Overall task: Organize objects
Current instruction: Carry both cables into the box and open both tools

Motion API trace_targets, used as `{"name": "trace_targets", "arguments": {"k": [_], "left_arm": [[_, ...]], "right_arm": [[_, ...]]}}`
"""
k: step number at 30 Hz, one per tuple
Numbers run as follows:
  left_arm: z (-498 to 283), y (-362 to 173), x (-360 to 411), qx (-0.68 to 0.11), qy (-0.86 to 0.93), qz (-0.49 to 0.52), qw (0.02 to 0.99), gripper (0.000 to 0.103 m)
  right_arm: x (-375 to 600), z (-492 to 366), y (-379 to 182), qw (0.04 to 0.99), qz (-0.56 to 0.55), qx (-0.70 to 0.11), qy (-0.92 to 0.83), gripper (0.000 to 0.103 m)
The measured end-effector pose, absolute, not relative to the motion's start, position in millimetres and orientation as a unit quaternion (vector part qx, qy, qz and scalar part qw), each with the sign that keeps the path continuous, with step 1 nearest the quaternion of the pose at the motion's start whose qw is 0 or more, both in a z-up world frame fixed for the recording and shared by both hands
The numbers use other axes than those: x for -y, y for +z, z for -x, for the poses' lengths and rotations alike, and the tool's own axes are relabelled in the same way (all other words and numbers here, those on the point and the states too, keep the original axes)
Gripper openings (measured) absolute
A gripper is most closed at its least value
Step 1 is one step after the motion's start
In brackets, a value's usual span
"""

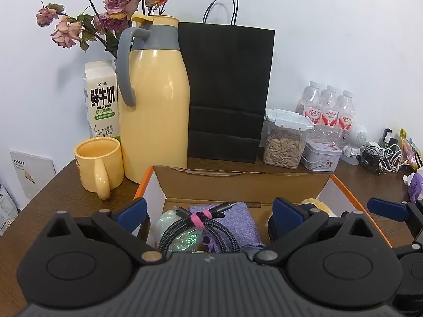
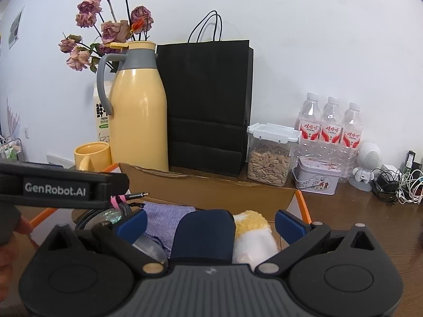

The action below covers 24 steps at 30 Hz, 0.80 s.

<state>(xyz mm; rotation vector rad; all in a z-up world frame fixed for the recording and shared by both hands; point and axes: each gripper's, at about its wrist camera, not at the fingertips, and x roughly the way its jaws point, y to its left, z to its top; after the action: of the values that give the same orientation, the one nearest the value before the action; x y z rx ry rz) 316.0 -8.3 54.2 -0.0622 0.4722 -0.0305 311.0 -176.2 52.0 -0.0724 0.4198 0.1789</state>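
Note:
An open cardboard box [image 1: 238, 182] with orange edges sits on the wooden table before both grippers. In it lie a coiled black braided cable [image 1: 201, 227] tied with a pink band, a purple cloth [image 1: 238, 216], a glittery round item [image 1: 182, 240], a dark blue pouch [image 2: 203, 235] and a yellow-white towel [image 2: 253, 235]. My left gripper [image 1: 208, 211] is open above the cable and holds nothing. My right gripper [image 2: 210, 223] is open above the pouch and towel and holds nothing. The box also shows in the right wrist view [image 2: 211, 187].
Behind the box stand a yellow thermos jug [image 1: 156, 105], a yellow mug [image 1: 99, 166], a milk carton [image 1: 101, 100], dried roses [image 1: 113, 5], a black paper bag [image 1: 227, 92], a seed jar [image 1: 284, 140], a tin [image 1: 321, 155], water bottles [image 1: 327, 105] and tangled chargers [image 1: 383, 155].

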Motion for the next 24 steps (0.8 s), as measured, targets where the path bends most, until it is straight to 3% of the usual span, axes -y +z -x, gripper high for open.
{"name": "trace_targets", "arguments": {"k": [24], "left_arm": [[-233, 57, -2, -0.201, -0.02, 0.024, 0.979, 0.103]], "right_arm": [[179, -237, 53, 0.974, 0.045, -0.206, 0.088, 0.103]]}}
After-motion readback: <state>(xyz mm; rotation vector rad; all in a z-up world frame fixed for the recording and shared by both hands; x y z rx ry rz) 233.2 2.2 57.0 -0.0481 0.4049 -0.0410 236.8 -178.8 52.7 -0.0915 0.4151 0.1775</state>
